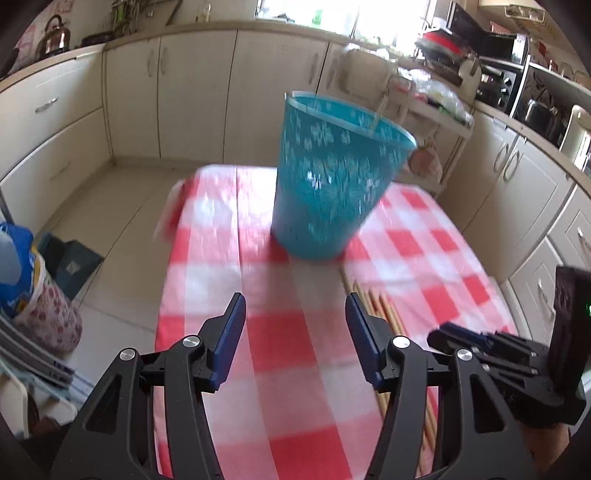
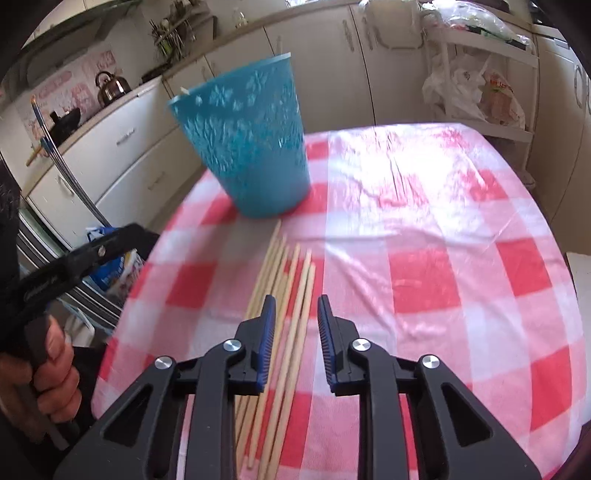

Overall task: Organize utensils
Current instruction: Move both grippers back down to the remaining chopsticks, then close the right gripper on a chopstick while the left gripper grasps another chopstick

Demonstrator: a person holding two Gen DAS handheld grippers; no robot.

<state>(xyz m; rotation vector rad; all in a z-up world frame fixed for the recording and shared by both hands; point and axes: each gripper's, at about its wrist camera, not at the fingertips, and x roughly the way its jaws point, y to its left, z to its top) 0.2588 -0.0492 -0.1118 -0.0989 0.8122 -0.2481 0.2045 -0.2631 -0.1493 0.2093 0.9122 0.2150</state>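
Checked tablecloth (image 2: 424, 206), teal basket (image 2: 255, 147), loose chopsticks (image 2: 291, 295)

Cream kitchen cabinets (image 1: 195, 92), pale tiled floor (image 1: 110, 221), bright window (image 1: 332, 14)

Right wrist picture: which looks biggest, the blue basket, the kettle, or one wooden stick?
1. Blue basket, biggest by far.
2. One wooden stick: long but very thin, and close to the camera, so it looks bigger.
3. Kettle, smallest, though it sits far back on the counter.
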